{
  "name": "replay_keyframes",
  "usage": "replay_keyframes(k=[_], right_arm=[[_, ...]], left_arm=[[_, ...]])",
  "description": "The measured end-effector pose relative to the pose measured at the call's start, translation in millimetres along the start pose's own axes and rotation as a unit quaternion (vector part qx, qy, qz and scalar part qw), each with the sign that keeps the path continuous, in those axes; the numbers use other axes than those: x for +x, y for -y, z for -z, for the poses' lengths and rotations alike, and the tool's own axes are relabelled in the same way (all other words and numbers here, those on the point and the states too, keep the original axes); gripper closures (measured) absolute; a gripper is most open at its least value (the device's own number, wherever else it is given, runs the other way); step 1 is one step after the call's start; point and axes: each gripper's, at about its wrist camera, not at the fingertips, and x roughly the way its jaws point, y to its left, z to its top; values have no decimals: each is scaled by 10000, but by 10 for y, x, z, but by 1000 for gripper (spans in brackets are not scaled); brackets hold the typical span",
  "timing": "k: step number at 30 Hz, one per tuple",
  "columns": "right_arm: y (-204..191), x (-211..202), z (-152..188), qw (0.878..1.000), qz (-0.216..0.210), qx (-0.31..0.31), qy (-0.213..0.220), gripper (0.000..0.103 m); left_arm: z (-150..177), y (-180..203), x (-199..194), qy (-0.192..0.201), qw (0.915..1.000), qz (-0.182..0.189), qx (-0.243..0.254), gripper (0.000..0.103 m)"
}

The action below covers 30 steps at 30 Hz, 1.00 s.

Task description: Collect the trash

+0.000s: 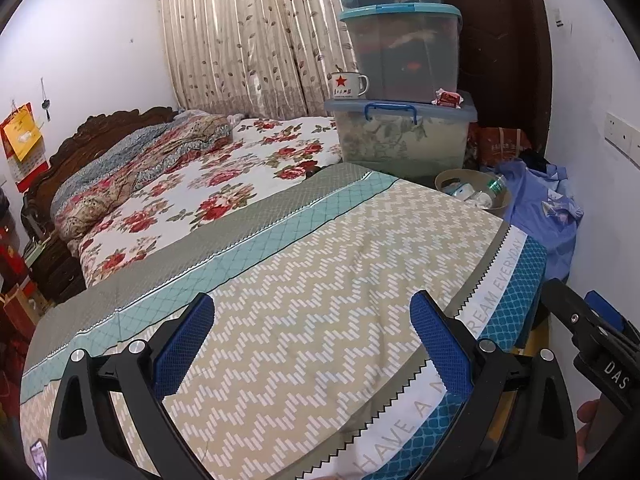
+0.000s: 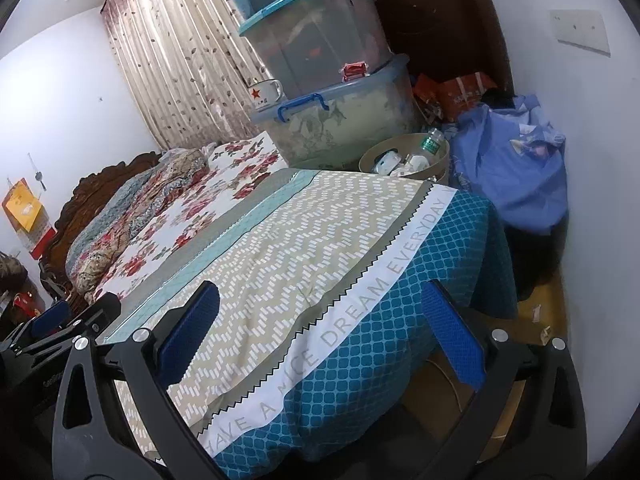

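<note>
Hovering wide and empty, the left gripper [image 1: 312, 344] and right gripper [image 2: 320, 336] face the trash bin [image 2: 368, 160] at one o'clock, whose light, slippery plastic bottle [image 2: 430, 142] looks best gripped mid-body.

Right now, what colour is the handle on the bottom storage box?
Blue. The handle on the bottom storage box shows best in the left wrist view.

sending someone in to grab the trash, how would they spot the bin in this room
Start at the tall stack of clear storage boxes by the curtain, past the foot of the bed. Right below it, beside the patterned bedspread, sits a round tan bin. It is the only open container there, holding a green-labelled plastic bottle and white scraps.
</note>
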Motion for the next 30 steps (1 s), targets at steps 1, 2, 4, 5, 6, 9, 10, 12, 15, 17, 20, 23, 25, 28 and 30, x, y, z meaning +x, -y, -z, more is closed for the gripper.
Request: replay_keyframes(k=[1, 2, 4, 5, 6, 9, 10, 12, 15, 17, 20, 23, 25, 28, 30], right_arm=[[-2, -5, -1, 10000, -3, -12, 15, 3], [-8, -9, 1, 10000, -6, -22, 33, 3], [-19, -10, 10, 10000, -10, -32, 51, 3], [-17, -12, 13, 10000, -12, -34, 55, 3], [-17, -12, 14, 10000, -15, -35, 54, 3], [-23, -11, 19, 10000, -25, -49, 48, 3], [-27, -17, 25, 10000, -24, -50, 48, 3], [-32, -9, 31, 10000, -22, -49, 23, 3], [-48, 0, 33, 10000, -24, -59, 5, 3], [-52, -4, 37, 10000, -28, -69, 7, 3], [-63, 4, 41, 9999, -39, -101, 8, 3], [-66, 15, 50, 9999, -41, -115, -10, 3], [-67, 18, 50, 9999, -50, -115, -30, 3], [-72, 25, 55, 9999, -69, -124, -60, 3], [-74, 31, 55, 9998, -84, -135, -84, 3]], left_arm=[[2, 1, 4, -19, 10000, 3, 6, 9], [3, 7, 10, -46, 10000, -7, 15, 9], [8, 15, 18, -73, 10000, -8, 21, 9], [10, 15, 22, -94, 10000, 7, 9, 9], [14, 15, 23, -110, 9999, 16, -6, 9], [15, 0, 50, -218, 9997, 94, -24, 9], [16, -6, 68, -291, 9995, 147, -16, 9], [20, -9, 100, -422, 9989, 221, -26, 9], [33, -19, 128, -483, 9986, 200, -30, 9], [39, -23, 132, -495, 9985, 211, -37, 9], [42, -49, 138, -520, 9980, 339, -102, 9], [42, -79, 163, -570, 9975, 371, -168, 9], [42, -87, 167, -571, 9976, 339, -178, 9], [45, -111, 166, -541, 9980, 243, -233, 9], [52, -129, 173, -556, 9978, 213, -302, 9]])
